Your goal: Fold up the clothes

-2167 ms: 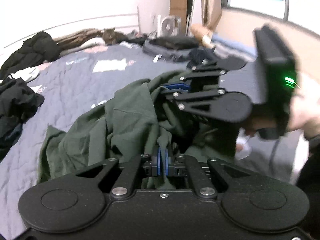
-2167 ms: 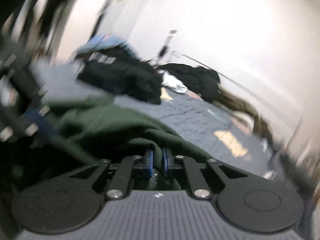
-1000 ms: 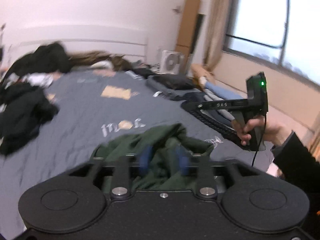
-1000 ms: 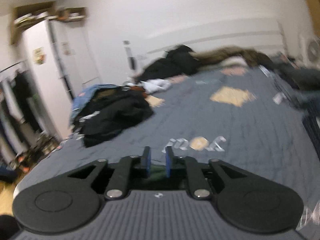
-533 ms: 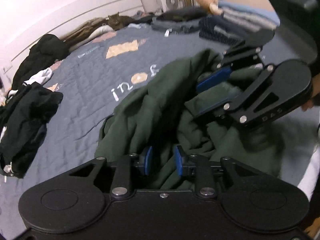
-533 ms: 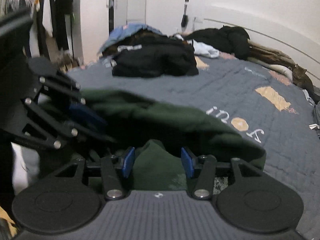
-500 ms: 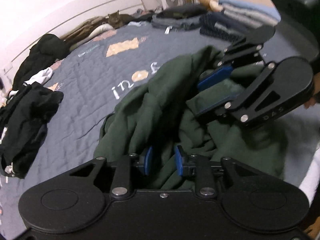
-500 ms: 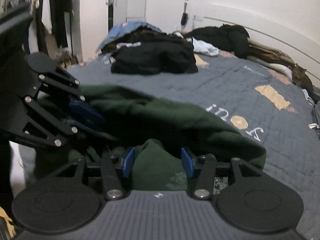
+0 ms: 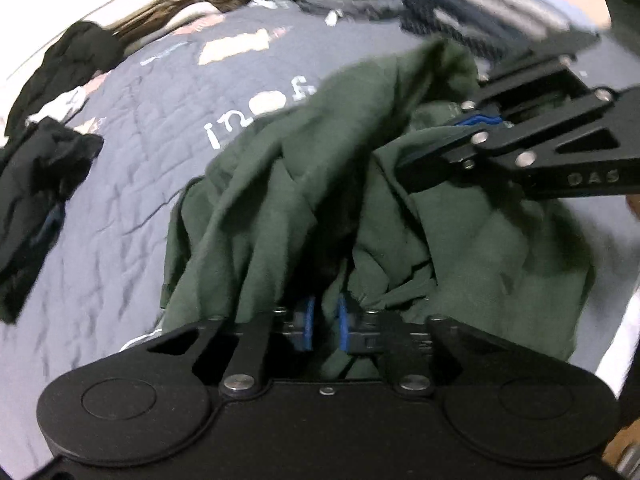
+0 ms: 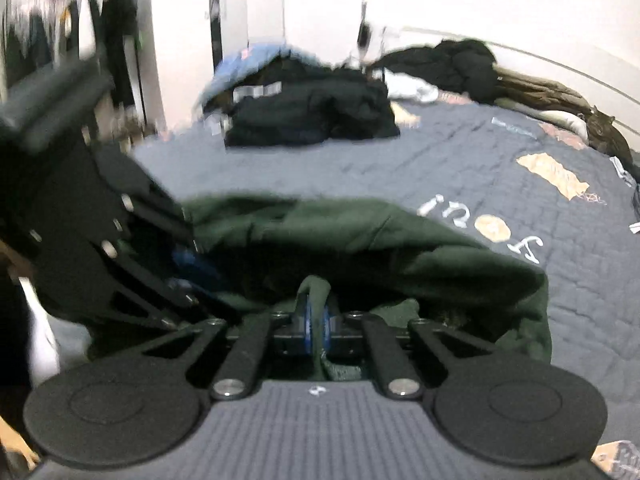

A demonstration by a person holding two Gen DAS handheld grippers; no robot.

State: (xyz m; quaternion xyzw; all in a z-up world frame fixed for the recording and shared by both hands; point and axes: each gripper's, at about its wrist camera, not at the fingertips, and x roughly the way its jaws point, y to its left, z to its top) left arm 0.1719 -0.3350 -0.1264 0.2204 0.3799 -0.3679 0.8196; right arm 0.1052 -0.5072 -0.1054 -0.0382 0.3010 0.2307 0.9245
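- Between the blue pads of the right gripper (image 10: 316, 330) a fold of the dark green garment (image 10: 360, 240) is pinched; the two pads stand close together with the cloth pressed between them.
- At the left gripper (image 9: 323, 328) the blue pads stand a little apart, with green cloth hanging in the narrow gap. I cannot tell if the pads really press the cloth or only stand around it.
- From the left wrist view, the right gripper (image 9: 480, 122) comes in from the right side, and its tips sit in the upper part of the garment (image 9: 320, 184).
- From the right wrist view, the left gripper (image 10: 188, 264) comes in from the left side and is blurred; its tips reach into the near edge of the same garment.
- The garment is crumpled in a heap, lifted a little between the two grippers, and its lower parts lie on the grey-blue quilt (image 9: 128, 168) near the front edge of the bed.
- The quilt has white letters (image 9: 256, 112) and a tan patch (image 9: 236, 46) on it; the green cloth covers a part of the letters.
- A pile of black clothes (image 9: 36, 184) lies on the quilt to the left, well apart from the garment.
- More dark clothes (image 10: 312, 108) are heaped at the far side of the bed, and folded items (image 9: 460, 16) lie at the top right.
- A white wall (image 10: 480, 4) stands behind the bed.
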